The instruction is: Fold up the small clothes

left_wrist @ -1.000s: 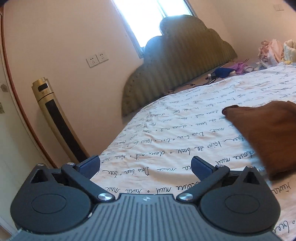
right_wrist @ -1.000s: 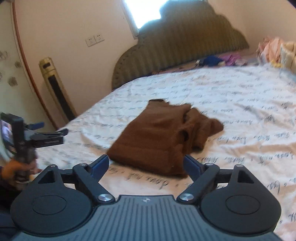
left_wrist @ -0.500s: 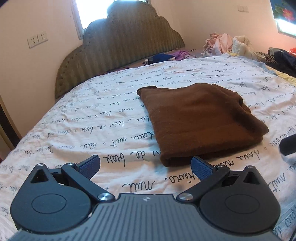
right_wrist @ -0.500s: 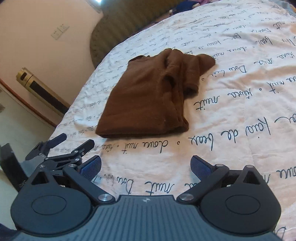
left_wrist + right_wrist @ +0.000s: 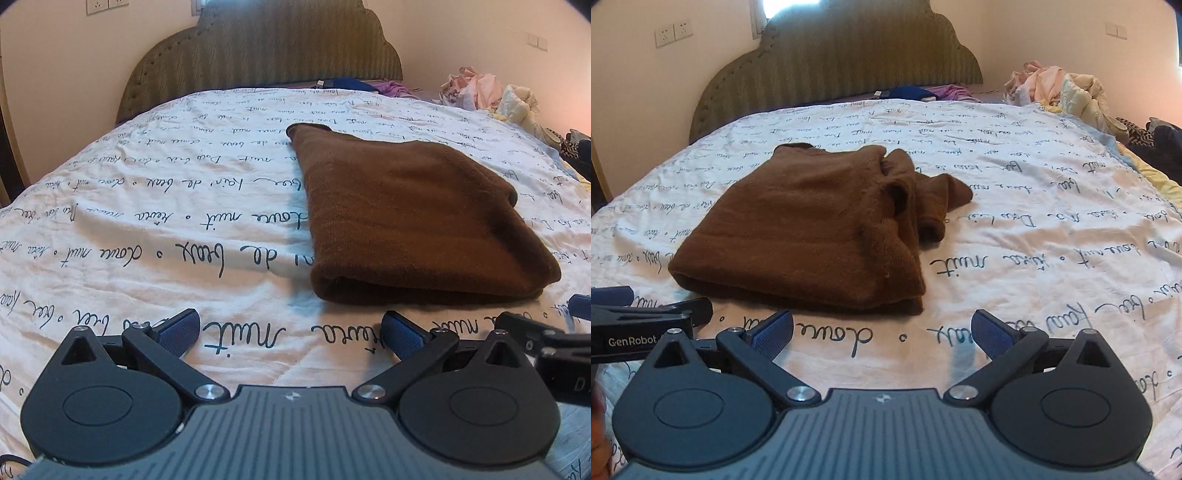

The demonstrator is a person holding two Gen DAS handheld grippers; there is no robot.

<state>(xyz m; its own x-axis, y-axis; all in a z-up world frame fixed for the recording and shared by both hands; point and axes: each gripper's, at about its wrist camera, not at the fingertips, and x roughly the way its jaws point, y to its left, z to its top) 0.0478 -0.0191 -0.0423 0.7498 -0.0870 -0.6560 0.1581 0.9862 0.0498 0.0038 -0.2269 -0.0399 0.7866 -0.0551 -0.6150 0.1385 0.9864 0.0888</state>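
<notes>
Left gripper (image 5: 290, 328) and right gripper (image 5: 881, 328): jaws spread wide, holding nothing, now side by side and lower over the white quilt (image 5: 147, 221) than before. Just beyond, folded brown garment (image 5: 798, 229), nearer and squarer to both cameras.

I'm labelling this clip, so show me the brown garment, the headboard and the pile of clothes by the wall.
brown garment (image 5: 812, 229), right wrist view, on its flat folded top.
headboard (image 5: 266, 51), left wrist view, on its ribbed middle panel.
pile of clothes (image 5: 1052, 88), right wrist view, on the pale pink heap.
</notes>
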